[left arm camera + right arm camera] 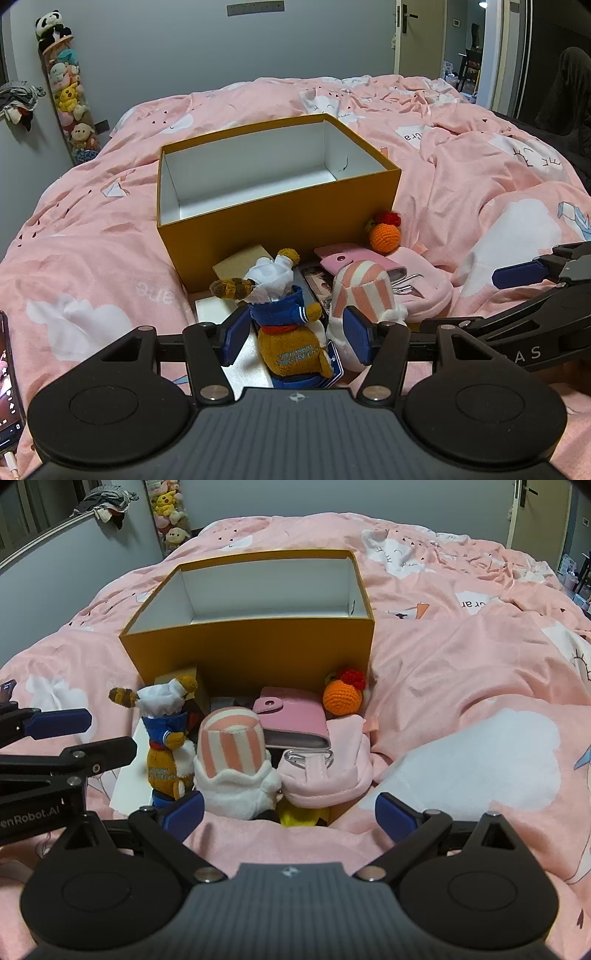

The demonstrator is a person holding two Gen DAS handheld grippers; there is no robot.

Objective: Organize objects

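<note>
An empty yellow box with a white inside stands on the pink bed; it also shows in the right wrist view. In front of it lies a pile: a brown plush doll in a blue jacket, a pink-striped plush, a pink wallet, an orange crochet ball and a pink pouch. My left gripper is open, its pads on either side of the brown doll. My right gripper is open, just short of the striped plush.
A phone lies at the left edge of the bed. White cards and a brown card lie under the pile. A tall tube of plush toys stands by the grey wall. A doorway is at the far right.
</note>
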